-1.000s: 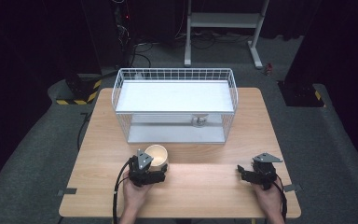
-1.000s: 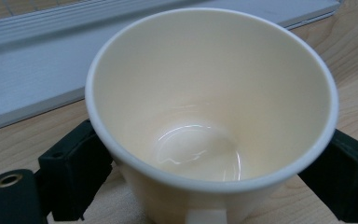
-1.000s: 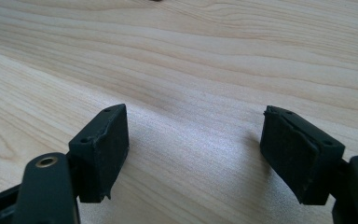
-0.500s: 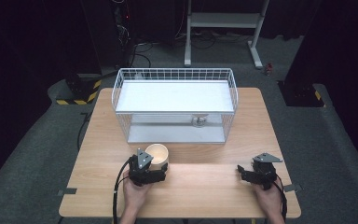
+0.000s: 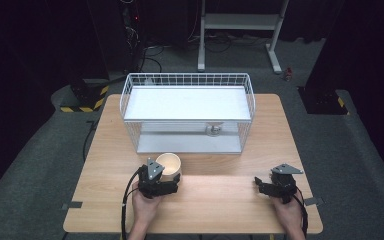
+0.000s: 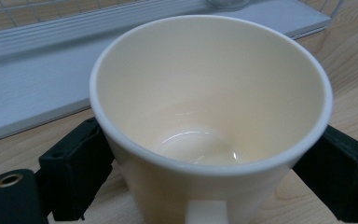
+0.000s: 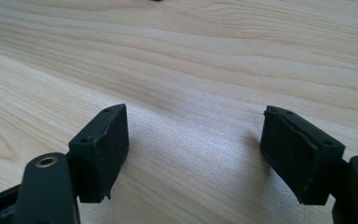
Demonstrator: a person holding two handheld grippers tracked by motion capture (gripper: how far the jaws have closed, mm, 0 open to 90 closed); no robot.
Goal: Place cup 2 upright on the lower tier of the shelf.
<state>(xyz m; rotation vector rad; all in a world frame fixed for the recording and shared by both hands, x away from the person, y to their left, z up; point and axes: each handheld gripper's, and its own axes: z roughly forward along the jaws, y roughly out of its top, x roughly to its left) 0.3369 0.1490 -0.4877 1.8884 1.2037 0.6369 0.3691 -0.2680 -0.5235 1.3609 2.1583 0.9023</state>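
The cream-coloured ceramic mug (image 6: 209, 116) stands upright on the light wooden tabletop (image 5: 220, 200), near its front edge and left of centre, just in front of the white wire-mesh basket (image 5: 130, 107). In the left gripper view the mug sits between the two black jaws, its handle stub facing the camera and its inside empty. The left tool (image 5: 166, 181) holds the mug: both pads lie against the lower wall of the mug, one on each side, with the jaws spread wide to take its width. The mug's base rests on the tabletop.

The right tool (image 7: 196, 154) lies low over bare wood at the front right of the tabletop, well apart from the mug. Its jaws stand partly apart with nothing between them; only wood grain shows in the gap.

Inside the basket, a white flat board (image 5: 190, 102) forms a raised shelf. A small clear glass object (image 5: 213, 130) sits on the basket floor below it, towards the right. Its exact form cannot be made out.
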